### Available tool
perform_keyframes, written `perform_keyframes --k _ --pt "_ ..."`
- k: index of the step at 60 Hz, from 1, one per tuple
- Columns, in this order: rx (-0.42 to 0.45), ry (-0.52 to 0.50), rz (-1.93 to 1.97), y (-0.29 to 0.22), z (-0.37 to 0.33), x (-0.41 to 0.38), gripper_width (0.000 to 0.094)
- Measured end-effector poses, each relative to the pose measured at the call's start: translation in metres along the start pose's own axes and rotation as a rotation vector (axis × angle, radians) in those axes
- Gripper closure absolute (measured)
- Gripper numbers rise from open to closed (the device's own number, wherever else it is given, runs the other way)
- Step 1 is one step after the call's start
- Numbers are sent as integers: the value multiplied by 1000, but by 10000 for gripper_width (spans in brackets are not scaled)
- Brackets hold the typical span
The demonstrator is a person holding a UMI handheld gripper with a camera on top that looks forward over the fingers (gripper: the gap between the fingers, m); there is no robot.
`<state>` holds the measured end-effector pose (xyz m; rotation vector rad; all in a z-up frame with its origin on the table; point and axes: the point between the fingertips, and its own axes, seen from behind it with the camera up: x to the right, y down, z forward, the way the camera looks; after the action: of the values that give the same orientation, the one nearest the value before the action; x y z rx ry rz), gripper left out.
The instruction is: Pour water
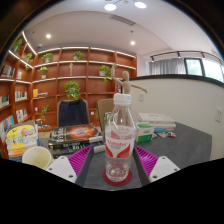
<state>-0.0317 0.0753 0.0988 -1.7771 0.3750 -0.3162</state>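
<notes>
A clear water bottle (120, 137) with a white cap and a pink label stands upright on a round red coaster (118, 176) on the grey tabletop (185, 146), right between the fingers (67, 166). The gripper (117, 168) is spread wide, a gap on either side of the bottle, holding nothing. It is level, pointing straight at the bottle. A white cup (37, 157) sits to the left, wooden shelves (80, 75) beyond.

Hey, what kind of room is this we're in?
Probably an office lounge or reading room: lit wall shelves hold potted plants, and books are stacked on the table. A water bottle stands between the open tool's fingers.
</notes>
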Motion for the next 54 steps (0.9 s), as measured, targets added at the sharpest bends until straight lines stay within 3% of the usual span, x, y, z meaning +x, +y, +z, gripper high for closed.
perform_keyframes --k 10,23,39,54 --pt "-48 12 -83 21 -56 2 92" --pt "-31 -22 -163 27 -145 -6 88" --pt "4 -215 -135 12 -228 -50 89" --pt "28 -349 -65 8 -261 -88 92"
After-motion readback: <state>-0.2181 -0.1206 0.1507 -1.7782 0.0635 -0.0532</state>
